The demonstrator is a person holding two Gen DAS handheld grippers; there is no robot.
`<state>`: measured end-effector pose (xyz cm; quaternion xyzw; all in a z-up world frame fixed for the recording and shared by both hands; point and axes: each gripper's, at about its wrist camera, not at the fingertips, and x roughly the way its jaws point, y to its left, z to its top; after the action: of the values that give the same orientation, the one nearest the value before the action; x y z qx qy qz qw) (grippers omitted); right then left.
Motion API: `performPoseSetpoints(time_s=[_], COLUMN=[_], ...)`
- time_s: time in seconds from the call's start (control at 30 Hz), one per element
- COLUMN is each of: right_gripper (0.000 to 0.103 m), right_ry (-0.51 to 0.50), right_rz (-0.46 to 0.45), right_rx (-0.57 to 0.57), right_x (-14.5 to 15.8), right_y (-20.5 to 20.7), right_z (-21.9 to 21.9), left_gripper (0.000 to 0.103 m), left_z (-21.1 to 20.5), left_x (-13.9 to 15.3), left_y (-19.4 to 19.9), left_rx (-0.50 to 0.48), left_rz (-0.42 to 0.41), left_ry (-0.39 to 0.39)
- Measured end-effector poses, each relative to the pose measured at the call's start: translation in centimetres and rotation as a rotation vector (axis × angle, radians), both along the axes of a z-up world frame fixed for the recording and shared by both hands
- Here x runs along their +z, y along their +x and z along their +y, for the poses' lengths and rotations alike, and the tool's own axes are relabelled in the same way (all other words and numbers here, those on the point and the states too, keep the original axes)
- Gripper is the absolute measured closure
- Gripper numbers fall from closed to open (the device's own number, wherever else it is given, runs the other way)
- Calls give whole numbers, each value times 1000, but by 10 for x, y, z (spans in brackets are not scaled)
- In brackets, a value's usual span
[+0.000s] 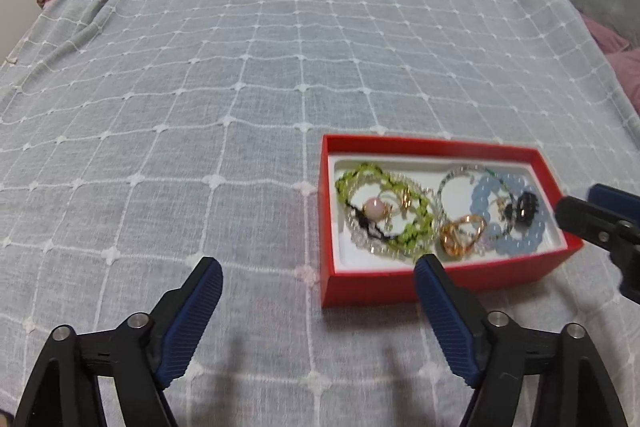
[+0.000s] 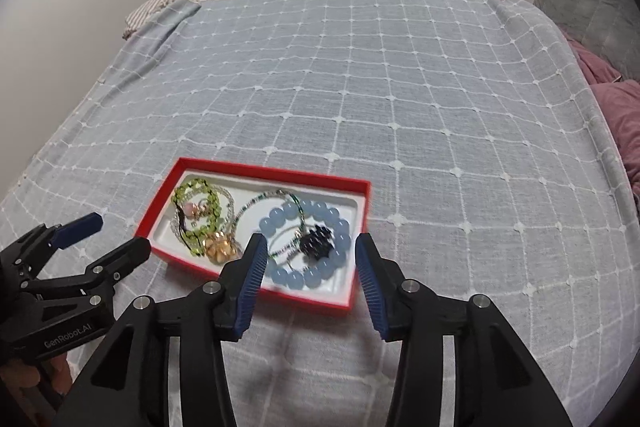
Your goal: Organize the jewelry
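On the grey-blue bedspread with its white stitched grid (image 2: 400,99), a shallow red cardboard box with a white liner (image 2: 256,169) holds the jewelry, all of it heaped together. At one end we find a green beaded bracelet (image 1: 384,187) looped around a pink bead charm (image 1: 375,207) and a clear bead strand. Beside these lies a gold-coloured ring or pendant (image 1: 460,233). At the other end a chunky pale blue bead bracelet (image 2: 306,277) circles a small dark, spiky-looking piece (image 2: 318,247), with a thin strand of tiny mixed beads crossing over it.

We judge the chief risk to be tangling: the strands overlap, so lifting one may drag its neighbours out onto the bed. The box is light on soft bedding, so a push against its wall could tip or slide it. Small beads may also slip from ribbed pads.

Our left tongs (image 1: 318,283) are spread wide and hold nothing. Their right finger overlaps the box's near wall in the left view; we cannot tell if it touches. Our right tongs (image 2: 310,269) are also well open and empty, poised just before the box's near edge, framing the blue bracelet. Each pair sits near one end of the box.
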<state>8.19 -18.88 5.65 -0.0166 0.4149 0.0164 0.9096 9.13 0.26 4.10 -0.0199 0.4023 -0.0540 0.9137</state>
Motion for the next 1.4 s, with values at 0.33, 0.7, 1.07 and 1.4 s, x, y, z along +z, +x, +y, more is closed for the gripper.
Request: performPoseSetpoints(time_s=[0.33,0.7,1.07,1.4], right_gripper=[35,8,8,8], right_ry=[-33,-121,-196,-156], right_rz=[85,114,76,114], right_rx=[-57,-33,-33,-73], right_x=[-15,-38,-41,-47], right_y=[-49,-93,-106,-98], right_z=[-11,2,12,1], left_gripper=[5,1,1,1], left_z=[1,-2,-17,-25], left_x=[-9,-21,-27,-28], left_y=[-30,-66,-75,-74], left_rx=[-17,-6,-5,-11], left_rz=[68,115,108,115], left_ry=[48,99,120,117])
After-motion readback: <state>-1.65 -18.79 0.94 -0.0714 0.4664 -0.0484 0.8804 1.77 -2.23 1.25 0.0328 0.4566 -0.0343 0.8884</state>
